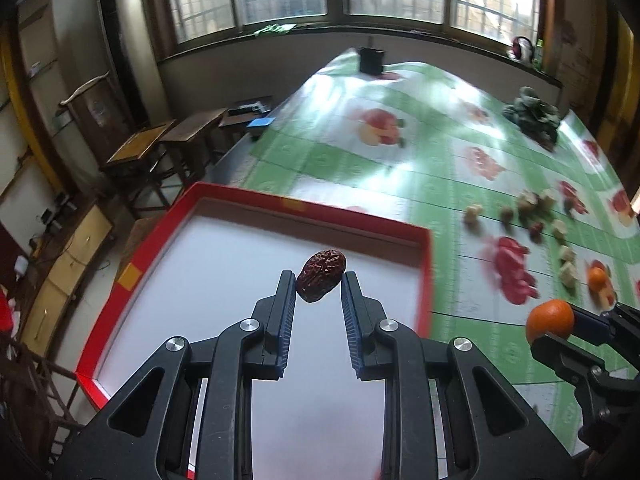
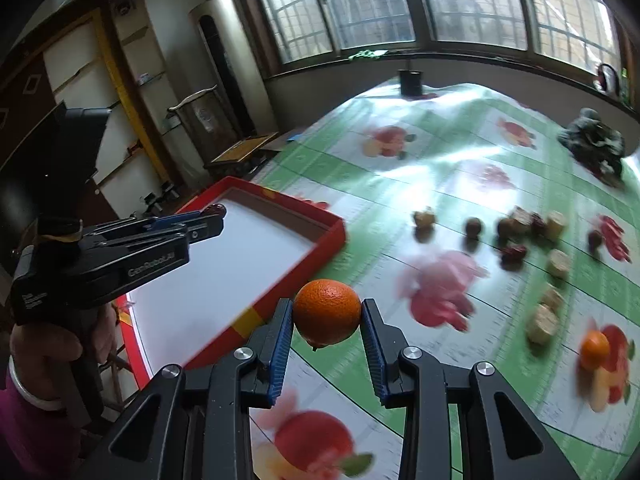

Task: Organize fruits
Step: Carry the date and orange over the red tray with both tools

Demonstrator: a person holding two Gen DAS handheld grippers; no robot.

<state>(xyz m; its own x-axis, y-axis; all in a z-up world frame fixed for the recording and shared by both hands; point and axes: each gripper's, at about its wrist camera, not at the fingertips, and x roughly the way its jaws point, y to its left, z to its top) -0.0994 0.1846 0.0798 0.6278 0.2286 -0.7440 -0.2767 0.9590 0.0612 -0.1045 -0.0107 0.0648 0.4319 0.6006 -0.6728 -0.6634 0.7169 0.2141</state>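
My left gripper (image 1: 319, 280) is shut on a wrinkled dark red date (image 1: 321, 281) and hovers over the white floor of a red-rimmed tray (image 1: 426, 264). The same gripper (image 2: 214, 213) shows at the left of the right wrist view, above the tray (image 2: 320, 236), held by a hand. My right gripper (image 2: 327, 312) is shut on an orange (image 2: 327, 311) above the tablecloth, just right of the tray's near corner. It also shows at the right edge of the left wrist view, where the right gripper (image 1: 556, 324) holds the orange (image 1: 550, 320).
Loose fruits lie on the green fruit-print tablecloth (image 2: 440, 184) to the right: several dates and pale pieces (image 2: 520, 224), and a second orange (image 2: 595, 349). A dark rock-like ornament (image 2: 594, 144) and a black pot (image 2: 411, 81) stand at the far end. Wooden chairs (image 1: 160, 148) stand left of the table.
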